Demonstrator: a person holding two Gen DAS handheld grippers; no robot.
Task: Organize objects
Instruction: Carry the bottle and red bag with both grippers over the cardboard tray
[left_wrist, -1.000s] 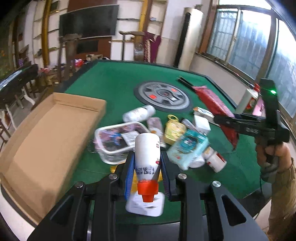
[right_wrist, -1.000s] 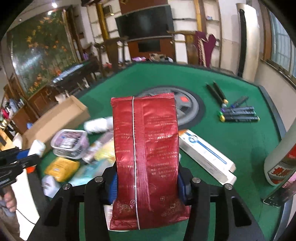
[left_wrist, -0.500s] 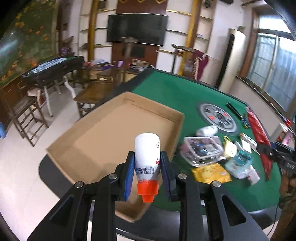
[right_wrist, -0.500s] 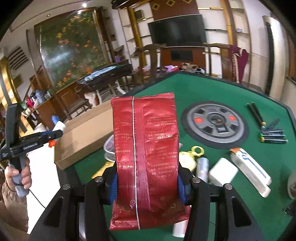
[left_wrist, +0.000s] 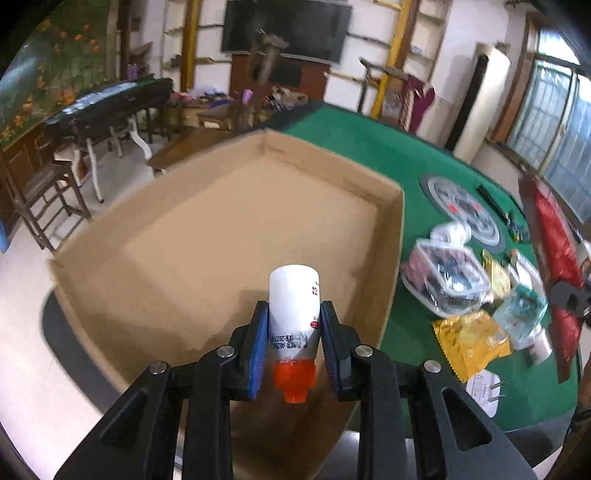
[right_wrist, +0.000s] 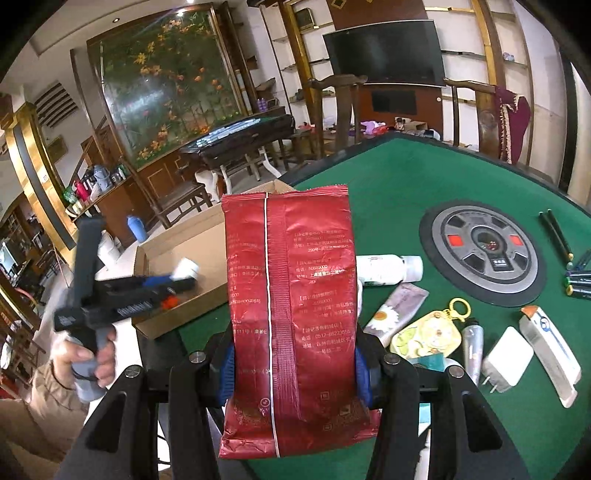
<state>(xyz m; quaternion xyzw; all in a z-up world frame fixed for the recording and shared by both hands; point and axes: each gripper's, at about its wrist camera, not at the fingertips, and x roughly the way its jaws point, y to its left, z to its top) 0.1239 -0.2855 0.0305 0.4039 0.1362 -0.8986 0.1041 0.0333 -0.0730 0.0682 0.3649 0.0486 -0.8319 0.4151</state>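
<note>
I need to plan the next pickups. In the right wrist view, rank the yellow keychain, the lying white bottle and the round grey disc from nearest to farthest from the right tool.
1. Yellow keychain: just right of the right tool.
2. White bottle: lying farther back, beside the red packet.
3. Grey disc: farthest, right of centre on the green table.

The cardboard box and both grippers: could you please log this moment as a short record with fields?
left gripper: shut on white bottle with orange cap, held over the box
right gripper: shut on red foil packet, above the table
cardboard box: open, nothing visible inside
green table: loose items beside the box, including yellow packet and clear plastic container
</note>
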